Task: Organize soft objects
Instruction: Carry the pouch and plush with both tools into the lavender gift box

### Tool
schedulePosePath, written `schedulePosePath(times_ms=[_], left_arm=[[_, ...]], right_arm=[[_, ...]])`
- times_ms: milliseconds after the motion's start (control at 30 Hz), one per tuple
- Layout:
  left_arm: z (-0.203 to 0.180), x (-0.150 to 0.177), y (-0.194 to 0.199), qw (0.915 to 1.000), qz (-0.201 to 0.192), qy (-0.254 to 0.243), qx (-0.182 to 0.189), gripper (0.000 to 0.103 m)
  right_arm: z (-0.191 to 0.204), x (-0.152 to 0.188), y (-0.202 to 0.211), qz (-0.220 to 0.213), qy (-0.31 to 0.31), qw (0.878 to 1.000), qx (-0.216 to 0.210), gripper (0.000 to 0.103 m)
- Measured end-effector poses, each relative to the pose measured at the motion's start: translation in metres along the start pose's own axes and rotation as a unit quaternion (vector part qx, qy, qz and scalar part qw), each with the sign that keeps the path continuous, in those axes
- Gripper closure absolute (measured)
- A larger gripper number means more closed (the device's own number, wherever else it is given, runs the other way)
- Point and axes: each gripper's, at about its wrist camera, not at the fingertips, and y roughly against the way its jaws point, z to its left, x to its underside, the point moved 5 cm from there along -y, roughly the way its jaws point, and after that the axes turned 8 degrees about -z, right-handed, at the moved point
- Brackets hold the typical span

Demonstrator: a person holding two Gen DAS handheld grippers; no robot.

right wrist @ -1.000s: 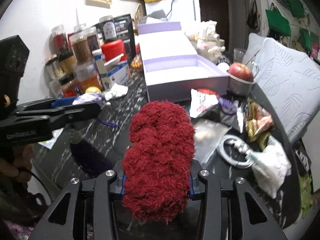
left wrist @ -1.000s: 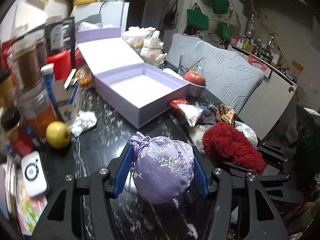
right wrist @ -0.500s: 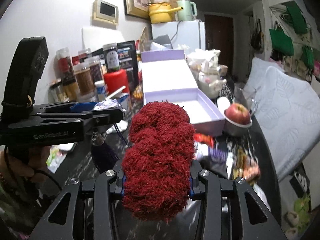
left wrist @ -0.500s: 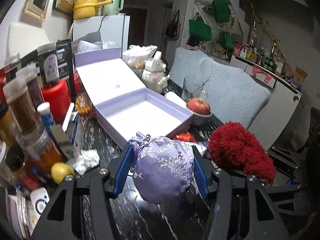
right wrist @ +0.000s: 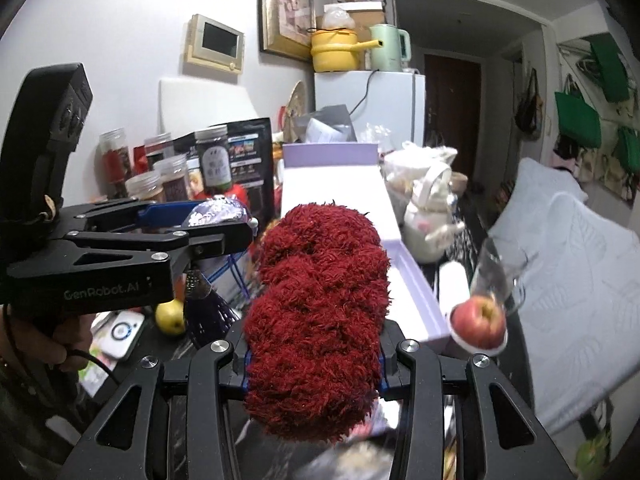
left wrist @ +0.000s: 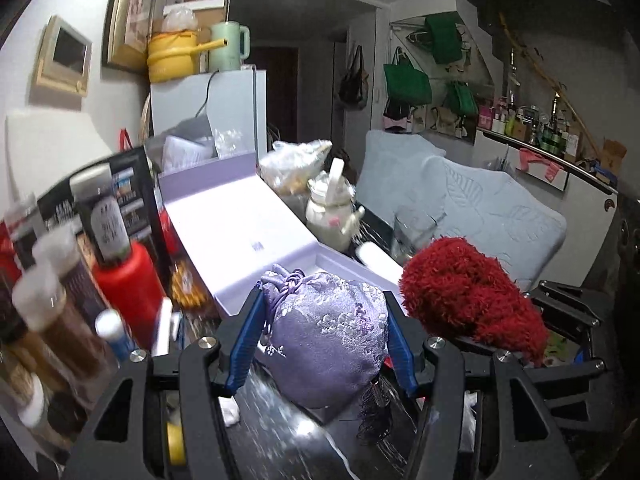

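**Clutter Around the Work Area**

An apple (right wrist: 479, 321) sits in a small white bowl (right wrist: 494, 345) near the right edge of the dark marbled table (left wrist: 280, 432). Just behind it stands an empty glass mug (right wrist: 500, 272). A white teapot (right wrist: 428, 222) stands farther back. On the left, lidded jars (right wrist: 146, 192) crowd the wall side, beside a red container (left wrist: 128, 292). A yellow fruit (right wrist: 170, 316) lies low on the left. A white fridge (right wrist: 372, 104) at the rear carries a yellow pot (right wrist: 336, 50) and a pale green kettle (right wrist: 388, 48). Green bags (left wrist: 406, 84) hang on the far wall. A pale blue cushion (left wrist: 496, 220) lies right of the table.
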Motion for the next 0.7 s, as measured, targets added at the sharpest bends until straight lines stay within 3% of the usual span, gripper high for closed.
schedulePosePath(times_ms=[333, 700], left_arm=[[0.016, -0.037, -0.046, 0.9995, -0.023, -0.019, -0.012, 0.046], [0.031, -0.037, -0.118, 0.999, -0.001, -0.02, -0.039, 0.046]], right_arm=[[-0.023, -0.039, -0.051, -0.003, 0.025, 1.0, 0.003, 0.061], [-0.057, -0.06, -0.107, 0.017, 0.028, 0.999, 0.025, 0.06]])
